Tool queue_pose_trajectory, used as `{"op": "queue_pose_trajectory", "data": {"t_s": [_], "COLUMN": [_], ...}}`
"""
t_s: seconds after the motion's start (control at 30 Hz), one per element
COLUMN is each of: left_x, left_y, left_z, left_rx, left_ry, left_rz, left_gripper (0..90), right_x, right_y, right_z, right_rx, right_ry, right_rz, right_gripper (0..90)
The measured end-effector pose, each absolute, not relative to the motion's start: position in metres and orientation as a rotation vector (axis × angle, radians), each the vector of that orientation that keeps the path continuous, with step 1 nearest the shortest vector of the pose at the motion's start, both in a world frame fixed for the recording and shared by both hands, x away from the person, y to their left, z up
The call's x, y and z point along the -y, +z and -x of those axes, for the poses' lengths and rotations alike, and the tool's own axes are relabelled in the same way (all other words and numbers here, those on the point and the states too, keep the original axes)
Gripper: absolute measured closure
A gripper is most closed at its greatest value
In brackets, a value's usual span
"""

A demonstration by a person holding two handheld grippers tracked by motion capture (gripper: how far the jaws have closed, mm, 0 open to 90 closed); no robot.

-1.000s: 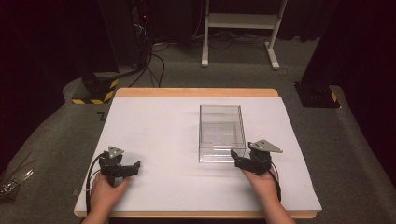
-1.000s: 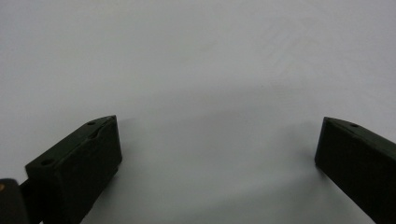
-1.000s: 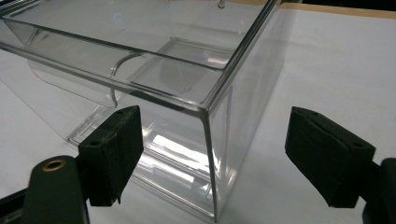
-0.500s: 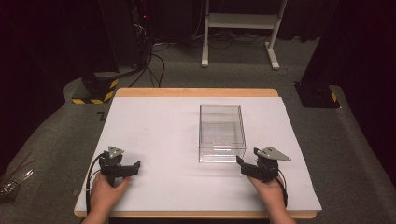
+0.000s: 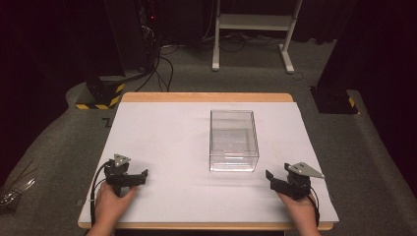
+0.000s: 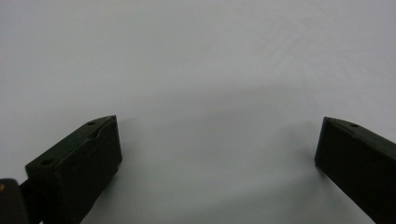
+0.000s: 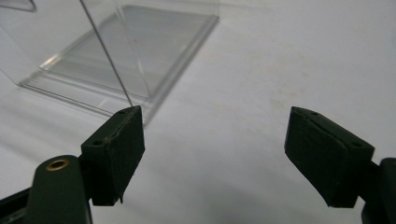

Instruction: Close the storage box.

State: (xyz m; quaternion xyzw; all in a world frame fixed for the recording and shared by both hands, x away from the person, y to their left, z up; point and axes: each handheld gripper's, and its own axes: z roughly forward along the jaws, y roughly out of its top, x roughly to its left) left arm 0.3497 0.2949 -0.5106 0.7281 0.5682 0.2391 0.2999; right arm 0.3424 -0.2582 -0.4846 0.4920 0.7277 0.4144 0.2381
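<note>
Light falls from above onto the white table (image 5: 162,132), which glows against a dark, murky room. The clear box (image 5: 234,140) catches faint glare on its walls. In both gripper views, the near jaws look soft and cast diffuse shadows.

- I see a wooden table (image 5: 206,97) under a white sheet (image 5: 162,132).
- A clear plastic box (image 5: 233,140) stands right of the sheet's centre.

clear box (image 7: 116,60) cut off top-left, forearms cut at btm edge
</note>
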Motion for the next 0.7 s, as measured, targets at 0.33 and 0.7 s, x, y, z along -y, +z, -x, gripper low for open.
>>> {"op": "queue_pose_trajectory", "data": {"t_s": [0.33, 0.7], "left_x": [-0.295, -0.295], "left_y": [-0.511, -0.511], "left_z": [-0.35, -0.35], "left_rx": [-1.508, -1.508], "left_ry": [0.635, 0.636], "left_rz": [-1.933, -1.933], "left_gripper": [0.7, 0.7], "right_x": [0.276, 0.272], "right_y": [-0.496, -0.499], "right_z": [-0.334, -0.334], "right_rx": [-1.978, -1.996], "right_ry": [1.081, 1.046], "right_rz": [-1.383, -1.363], "right_gripper": [20.6, 22.0]}}
